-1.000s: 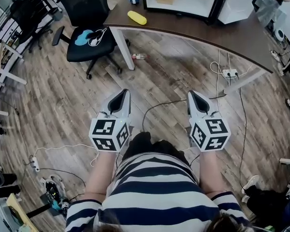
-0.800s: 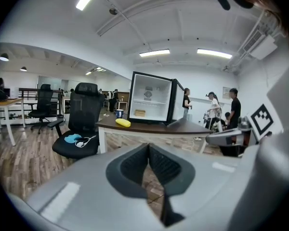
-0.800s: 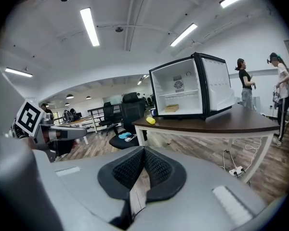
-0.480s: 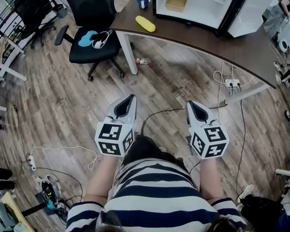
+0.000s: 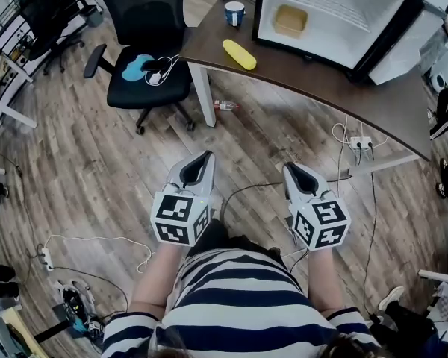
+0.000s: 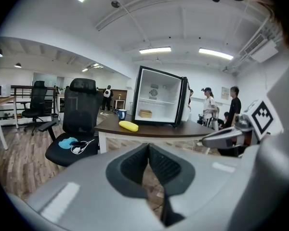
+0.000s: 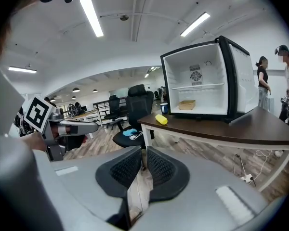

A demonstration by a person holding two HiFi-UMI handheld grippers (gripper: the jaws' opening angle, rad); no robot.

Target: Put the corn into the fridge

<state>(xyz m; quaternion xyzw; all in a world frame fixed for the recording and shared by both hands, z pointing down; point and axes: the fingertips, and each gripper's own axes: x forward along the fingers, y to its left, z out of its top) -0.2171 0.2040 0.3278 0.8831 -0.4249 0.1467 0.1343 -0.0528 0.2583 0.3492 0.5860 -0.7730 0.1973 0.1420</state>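
The yellow corn lies on the dark desk just in front of the open white fridge; it also shows in the left gripper view as the corn and in the right gripper view as the corn. Both grippers hang over the wooden floor, well short of the desk. My left gripper is shut and empty, its tips touching. My right gripper has just been opening; a narrow gap shows between its pads, with nothing in it.
A blue mug stands on the desk left of the fridge, and a tan box sits inside it. A black office chair is left of the desk. A small bottle, cables and a power strip lie on the floor. People stand at the right.
Both grippers have moved forward toward the desk, side by side. The desk, corn and fridge now sit lower and larger in the head view.
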